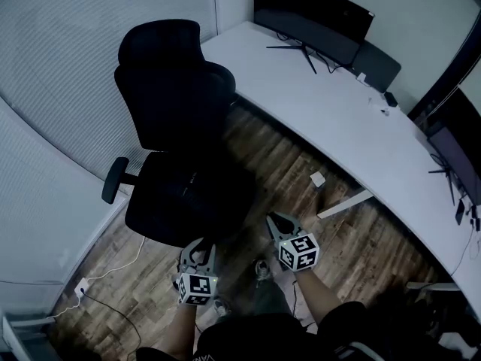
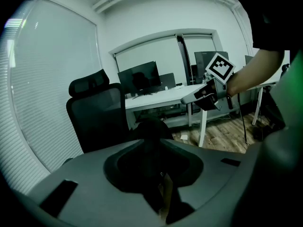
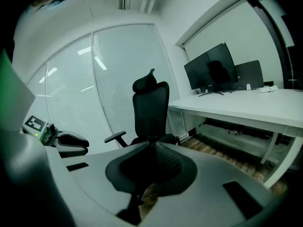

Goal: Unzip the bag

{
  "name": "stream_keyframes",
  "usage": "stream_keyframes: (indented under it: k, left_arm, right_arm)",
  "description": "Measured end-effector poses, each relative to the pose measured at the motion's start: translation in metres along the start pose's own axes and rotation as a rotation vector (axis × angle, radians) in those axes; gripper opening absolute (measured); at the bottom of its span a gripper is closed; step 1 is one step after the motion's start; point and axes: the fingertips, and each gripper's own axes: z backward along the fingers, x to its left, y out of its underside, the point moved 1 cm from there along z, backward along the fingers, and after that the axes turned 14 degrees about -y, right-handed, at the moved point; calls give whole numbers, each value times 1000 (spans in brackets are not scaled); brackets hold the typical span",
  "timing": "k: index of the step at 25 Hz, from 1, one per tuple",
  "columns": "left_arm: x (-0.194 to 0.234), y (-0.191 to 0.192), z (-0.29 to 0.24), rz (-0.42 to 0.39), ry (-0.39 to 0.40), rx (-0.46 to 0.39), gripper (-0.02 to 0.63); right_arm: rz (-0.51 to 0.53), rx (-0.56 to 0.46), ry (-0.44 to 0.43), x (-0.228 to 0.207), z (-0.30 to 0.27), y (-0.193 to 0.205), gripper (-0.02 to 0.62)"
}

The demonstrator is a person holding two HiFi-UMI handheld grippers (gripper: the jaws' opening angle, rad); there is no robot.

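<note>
Zero progress so far: left gripper (image 1: pixel 198 250) and right gripper (image 1: pixel 280 224) are hovering short of the office chair (image 1: pixel 174 89). The dark bundle on its seat is probably the bag (image 1: pixel 192 188), zipper untouched. Left fingers are sitting slightly apart and empty; right fingers are clenching nothing.

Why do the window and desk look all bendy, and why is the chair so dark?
Left gripper view and right gripper view: the wide-angle lens bows the window and desk, and the corners go black. Head view: the light is dim, so the black chair shows almost no detail.
</note>
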Motion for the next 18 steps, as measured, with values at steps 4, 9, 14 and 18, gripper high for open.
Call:
stream_keyframes:
  k: [4,9,14,18]
  left_arm:
    - [4,-11,21,36,-2,-43,91]
    - [6,-16,53,36,32,-92,58]
    - [18,-15,89,48,31,-138,43]
    - [30,-12,117,61,20,-171,35]
  right_arm:
    - [-8,-47,21,31,22,1,54]
    - [-7,-99,42,71,45,4,54]
    - [-9,-153,58,112,63,5,54]
    - [-8,-190,64,144,70,5,54]
